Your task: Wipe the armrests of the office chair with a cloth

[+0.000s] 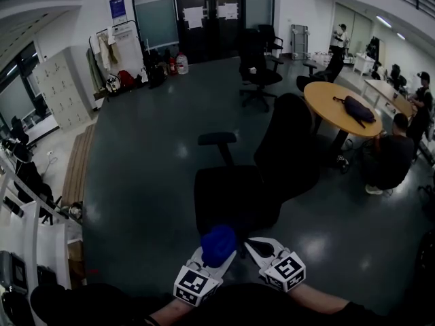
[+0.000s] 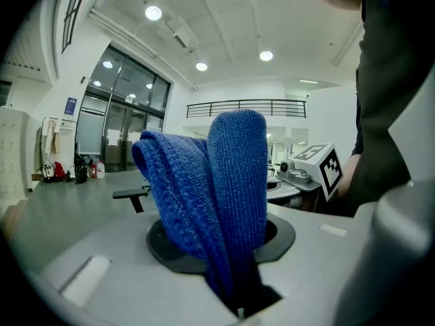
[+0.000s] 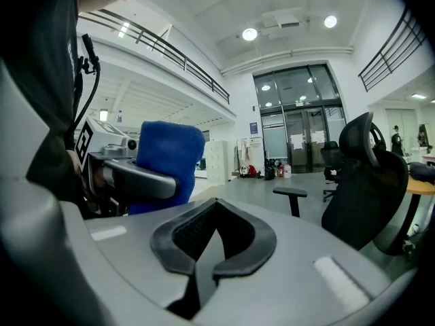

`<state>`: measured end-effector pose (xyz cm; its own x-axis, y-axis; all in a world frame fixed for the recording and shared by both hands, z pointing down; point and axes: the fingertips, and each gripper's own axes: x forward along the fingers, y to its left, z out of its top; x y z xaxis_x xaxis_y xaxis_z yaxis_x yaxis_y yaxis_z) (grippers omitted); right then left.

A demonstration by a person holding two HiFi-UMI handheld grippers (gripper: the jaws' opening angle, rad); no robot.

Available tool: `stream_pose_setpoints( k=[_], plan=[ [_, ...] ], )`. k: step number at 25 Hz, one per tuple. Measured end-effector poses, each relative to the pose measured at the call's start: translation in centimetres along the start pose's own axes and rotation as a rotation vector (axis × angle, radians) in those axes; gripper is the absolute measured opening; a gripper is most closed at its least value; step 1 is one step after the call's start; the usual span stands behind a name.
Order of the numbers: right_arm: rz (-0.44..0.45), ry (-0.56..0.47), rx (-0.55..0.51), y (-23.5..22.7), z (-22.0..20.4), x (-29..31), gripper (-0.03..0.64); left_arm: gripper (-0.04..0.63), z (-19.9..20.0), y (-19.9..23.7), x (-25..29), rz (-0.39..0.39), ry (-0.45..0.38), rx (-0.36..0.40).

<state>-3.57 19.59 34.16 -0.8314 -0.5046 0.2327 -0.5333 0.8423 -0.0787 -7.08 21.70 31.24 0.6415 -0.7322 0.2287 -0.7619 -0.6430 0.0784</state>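
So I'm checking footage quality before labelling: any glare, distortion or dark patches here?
Head view: fisheye bending, lamp glare on the floor, black chair nearly featureless. Left gripper view: blue cloth sharp, corners dark. Right gripper view: ceiling lamps blown out, corners dark.

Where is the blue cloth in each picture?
Head view: the blue cloth is at the bottom middle, just in front of the chair seat.
Left gripper view: the blue cloth fills the middle, pinched between the jaws.
Right gripper view: the blue cloth is left of the middle.
Shared landmark: the black armrest on its post.
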Motion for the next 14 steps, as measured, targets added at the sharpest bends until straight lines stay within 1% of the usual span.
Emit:
stream_pose_setpoints(
  k=[14],
  plan=[
    [-0.012,0.008,0.020,-0.28,-0.84,-0.75,0.003,0.140,-0.65,-0.93,0.22,-0.003,0.012,0.007]
  ],
)
